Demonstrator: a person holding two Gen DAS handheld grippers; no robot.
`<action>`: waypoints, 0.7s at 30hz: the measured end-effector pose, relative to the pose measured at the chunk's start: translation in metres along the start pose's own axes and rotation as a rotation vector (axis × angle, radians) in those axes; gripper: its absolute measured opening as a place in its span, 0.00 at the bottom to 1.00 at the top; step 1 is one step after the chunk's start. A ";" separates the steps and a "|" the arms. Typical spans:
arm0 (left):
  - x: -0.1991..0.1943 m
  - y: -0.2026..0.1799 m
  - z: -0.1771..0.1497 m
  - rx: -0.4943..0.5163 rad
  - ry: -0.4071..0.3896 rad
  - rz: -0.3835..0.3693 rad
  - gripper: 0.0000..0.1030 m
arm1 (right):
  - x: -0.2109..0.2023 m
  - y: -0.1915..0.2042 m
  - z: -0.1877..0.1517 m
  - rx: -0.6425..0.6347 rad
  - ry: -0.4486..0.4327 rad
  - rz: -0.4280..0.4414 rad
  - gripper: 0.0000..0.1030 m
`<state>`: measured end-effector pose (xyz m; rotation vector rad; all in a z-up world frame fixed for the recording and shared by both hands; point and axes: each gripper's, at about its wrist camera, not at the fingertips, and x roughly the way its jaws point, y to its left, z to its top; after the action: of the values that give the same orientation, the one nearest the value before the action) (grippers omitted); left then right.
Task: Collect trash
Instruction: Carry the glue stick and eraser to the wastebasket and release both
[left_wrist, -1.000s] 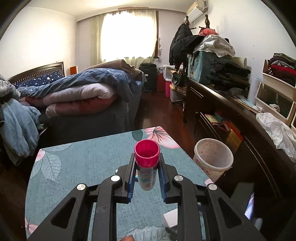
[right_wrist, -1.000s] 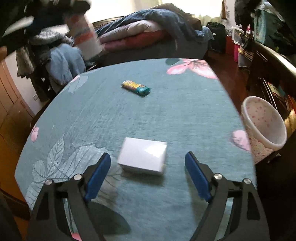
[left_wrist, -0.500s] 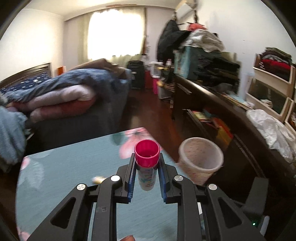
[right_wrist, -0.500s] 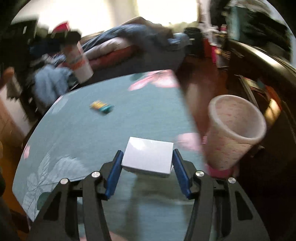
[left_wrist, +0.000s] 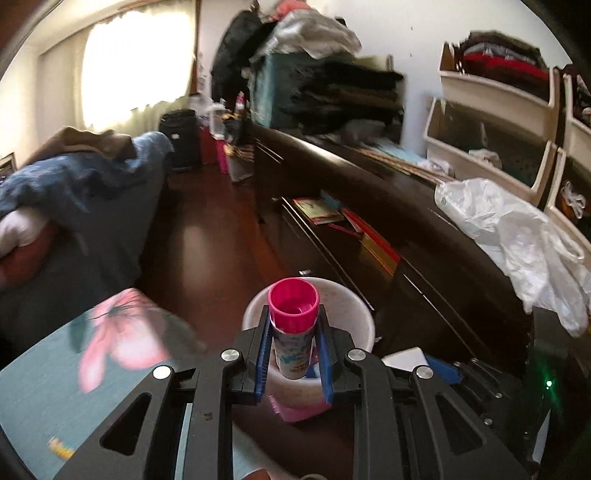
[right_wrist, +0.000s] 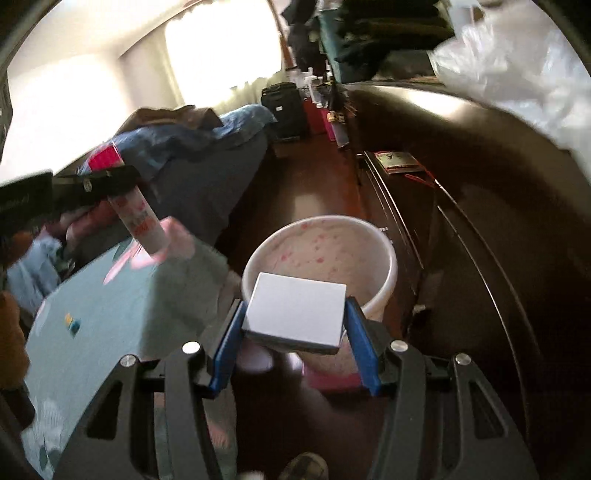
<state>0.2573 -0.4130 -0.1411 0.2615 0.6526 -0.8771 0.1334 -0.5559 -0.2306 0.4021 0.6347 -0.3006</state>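
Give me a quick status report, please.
Left gripper shut on tube. Right gripper shut on box. Both near bin. Nothing in the way.

bin (right_wrist: 384, 254) beside table (right_wrist: 110, 295) | box (right_wrist: 295, 310) above bin

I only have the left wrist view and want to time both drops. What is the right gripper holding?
Observer: The right gripper is clamped on a flat white box, with a pad on each side.
Operator: Is anything in the bin already?
Observer: The inside of the bin that shows looks empty.
Operator: Is my bottle above it?
Observer: Seen from the right wrist, the bottle hangs tilted to the left of the bin, seemingly over the table corner.
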 end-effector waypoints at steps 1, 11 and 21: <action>0.012 -0.004 0.004 0.002 0.009 -0.005 0.22 | 0.008 -0.005 0.003 0.006 0.008 -0.005 0.53; 0.074 -0.006 0.037 -0.017 -0.003 0.043 0.67 | 0.071 -0.027 0.027 0.000 -0.053 -0.058 0.71; 0.007 0.014 0.026 0.006 -0.101 0.158 0.87 | 0.051 -0.011 0.008 -0.045 -0.040 -0.117 0.79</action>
<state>0.2822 -0.4207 -0.1261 0.2693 0.5281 -0.7356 0.1722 -0.5771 -0.2594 0.3159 0.6262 -0.4040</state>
